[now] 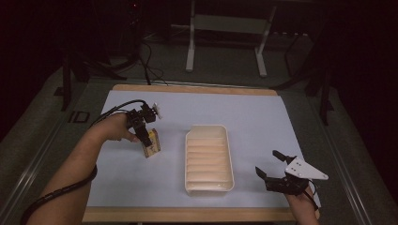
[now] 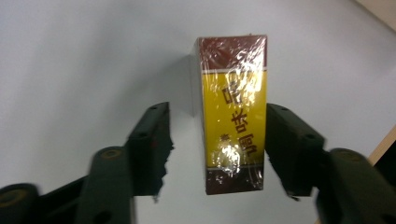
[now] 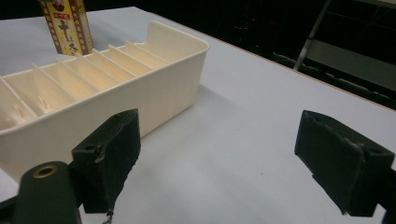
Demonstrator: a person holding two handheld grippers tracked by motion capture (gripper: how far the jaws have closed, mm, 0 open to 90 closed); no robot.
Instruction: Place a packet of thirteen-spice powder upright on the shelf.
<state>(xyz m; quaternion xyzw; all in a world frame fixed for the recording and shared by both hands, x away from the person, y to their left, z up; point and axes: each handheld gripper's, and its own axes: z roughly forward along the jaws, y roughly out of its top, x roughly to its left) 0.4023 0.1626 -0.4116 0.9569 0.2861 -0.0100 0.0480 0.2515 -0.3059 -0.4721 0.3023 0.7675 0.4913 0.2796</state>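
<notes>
Cream plastic divided tray sits empty, so nothing is sorted yet. I have my left claw straddling the yellow-and-brown foil-wrapped box, standing left of the tray, one pad touching, not clamped. My right claw hangs released right of it.

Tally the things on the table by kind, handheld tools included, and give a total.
Yellow and maroon film-wrapped cardboard box: 1
Cream plastic tray with ribbed dividers: 1
Black two-jaw handheld tongs: 2, left and right
Total: 4
</notes>
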